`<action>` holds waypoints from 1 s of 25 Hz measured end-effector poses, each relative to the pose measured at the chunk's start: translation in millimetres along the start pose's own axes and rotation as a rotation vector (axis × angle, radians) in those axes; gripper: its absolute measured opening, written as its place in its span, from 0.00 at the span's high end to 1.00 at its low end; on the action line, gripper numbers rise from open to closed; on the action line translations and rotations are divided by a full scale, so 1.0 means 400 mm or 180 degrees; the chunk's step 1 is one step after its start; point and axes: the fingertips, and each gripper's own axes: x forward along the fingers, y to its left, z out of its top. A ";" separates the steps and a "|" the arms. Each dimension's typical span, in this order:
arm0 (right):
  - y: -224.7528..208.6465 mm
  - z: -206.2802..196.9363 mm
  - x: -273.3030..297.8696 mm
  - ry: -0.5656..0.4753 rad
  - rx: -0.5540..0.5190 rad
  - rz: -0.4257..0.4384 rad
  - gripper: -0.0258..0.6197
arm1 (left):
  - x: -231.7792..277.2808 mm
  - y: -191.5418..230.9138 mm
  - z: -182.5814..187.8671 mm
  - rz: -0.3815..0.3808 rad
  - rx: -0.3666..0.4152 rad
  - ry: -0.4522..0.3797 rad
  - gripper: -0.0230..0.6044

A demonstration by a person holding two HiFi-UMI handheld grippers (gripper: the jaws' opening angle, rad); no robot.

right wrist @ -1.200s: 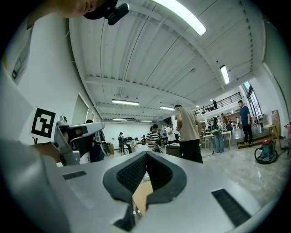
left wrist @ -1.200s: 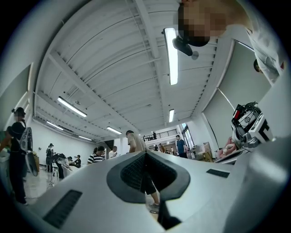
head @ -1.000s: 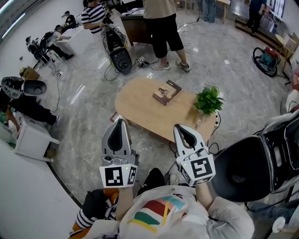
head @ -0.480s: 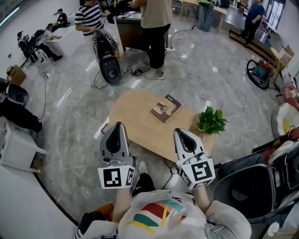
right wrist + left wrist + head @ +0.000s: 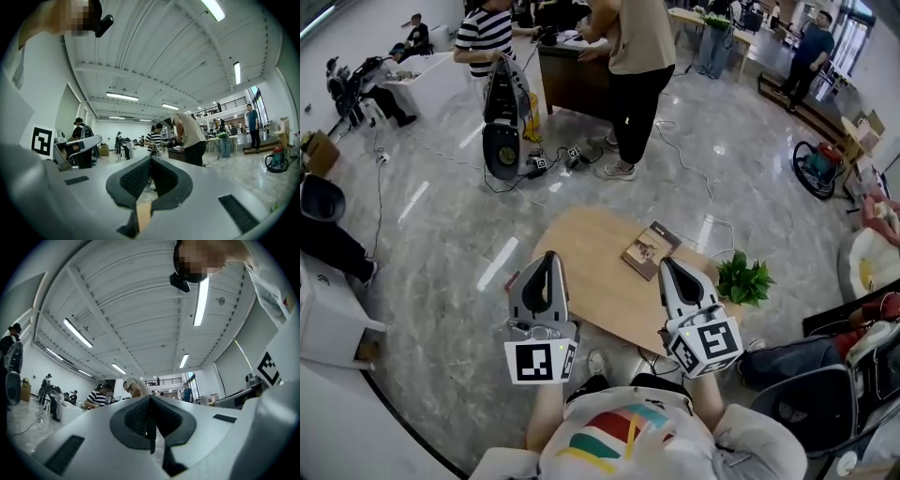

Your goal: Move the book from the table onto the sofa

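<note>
A brown book (image 5: pixel 651 249) lies flat on the oval wooden table (image 5: pixel 581 248), toward its far right side. Both grippers are held side by side in front of my chest, pointing over the table's near edge. The left gripper (image 5: pixel 546 259) is shut and empty, over the table's near left part. The right gripper (image 5: pixel 667 265) is shut and empty, just short of the book and a little to its right. In the left gripper view the jaws of the left gripper (image 5: pixel 150 398) meet at the tip. The right gripper (image 5: pixel 150 160) shows the same in its own view. Neither touches the book.
A potted green plant (image 5: pixel 745 279) stands at the table's right end. Dark padded seats (image 5: pixel 811 412) sit at lower right. Two people (image 5: pixel 633 66) stand at a desk beyond the table, with a black machine (image 5: pixel 500 117) and cables (image 5: pixel 675 150) on the marble floor.
The whole view has advanced toward the table. The table and book now lie closer, and both grippers, still shut, have come from short of the table to over its near edge.
</note>
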 end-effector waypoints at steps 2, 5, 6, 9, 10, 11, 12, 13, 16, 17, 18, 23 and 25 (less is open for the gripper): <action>-0.009 0.003 0.038 0.0012 -0.0001 -0.0043 0.94 | 0.036 0.026 -0.007 -0.0037 -0.0012 0.0009 0.95; -0.033 -0.001 0.083 0.0049 0.0039 -0.0081 0.94 | 0.086 0.050 -0.023 -0.0076 -0.0062 0.0030 0.95; -0.041 -0.004 0.097 0.0060 0.0049 -0.0099 0.94 | 0.103 0.055 -0.030 -0.0101 -0.0072 0.0047 0.95; -0.073 -0.009 0.139 0.0076 0.0068 -0.0146 0.94 | 0.156 0.057 -0.049 -0.0195 -0.0077 0.0092 0.95; -0.086 -0.010 0.152 0.0076 0.0074 -0.0150 0.94 | 0.176 0.053 -0.054 -0.0222 -0.0077 0.0101 0.95; -0.102 -0.011 0.166 0.0077 0.0079 -0.0149 0.94 | 0.196 0.046 -0.059 -0.0248 -0.0074 0.0108 0.95; -0.120 -0.013 0.179 0.0078 0.0085 -0.0143 0.94 | 0.219 0.037 -0.065 -0.0272 -0.0067 0.0116 0.95; -0.140 -0.015 0.192 0.0077 0.0095 -0.0133 0.94 | 0.243 0.026 -0.072 -0.0294 -0.0058 0.0126 0.95; -0.206 -0.021 0.233 0.0039 0.0159 -0.0105 0.94 | 0.325 0.001 -0.103 -0.0355 -0.0053 0.0166 0.95; -0.230 -0.022 0.247 0.0022 0.0181 -0.0086 0.94 | 0.355 -0.008 -0.115 -0.0374 -0.0054 0.0174 0.95; -0.257 -0.024 0.260 0.0001 0.0206 -0.0067 0.93 | 0.385 -0.020 -0.129 -0.0392 -0.0055 0.0177 0.95; -0.422 -0.027 0.311 -0.0125 0.0382 0.0040 0.93 | 0.561 -0.110 -0.195 -0.0533 -0.0082 0.0213 0.95; -0.498 -0.016 0.329 -0.0233 0.0430 0.0027 0.93 | 0.638 -0.151 -0.214 -0.0603 -0.0088 0.0218 0.95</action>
